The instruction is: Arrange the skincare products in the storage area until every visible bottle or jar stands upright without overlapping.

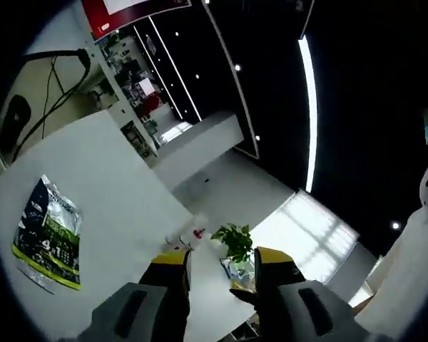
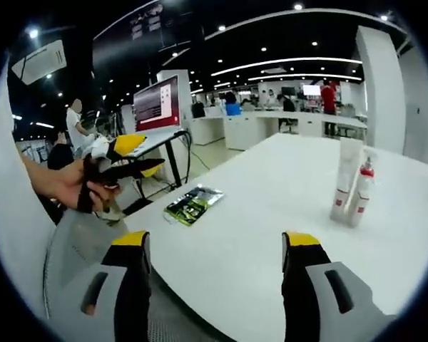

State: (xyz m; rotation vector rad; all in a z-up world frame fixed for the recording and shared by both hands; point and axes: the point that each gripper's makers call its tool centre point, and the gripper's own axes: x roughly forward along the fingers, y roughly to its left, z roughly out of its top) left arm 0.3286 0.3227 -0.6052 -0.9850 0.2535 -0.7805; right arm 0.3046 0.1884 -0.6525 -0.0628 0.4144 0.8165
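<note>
Where table [image 2: 271, 206] spreads, tube [image 2: 345, 178] upright, bottle [image 2: 360, 194] upright

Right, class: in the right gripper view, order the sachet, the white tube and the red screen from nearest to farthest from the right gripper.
1. Sachet, flat on the table, left of centre.
2. White tube, upright at right.
3. Red screen, beyond the table's left end.

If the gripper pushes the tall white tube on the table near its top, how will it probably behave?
The tall white tube stands upright on a narrow base, so it would probably tip rather than slide. It stands close beside the small red-capped bottle, which it might knock over. It looks like light plastic.
</note>
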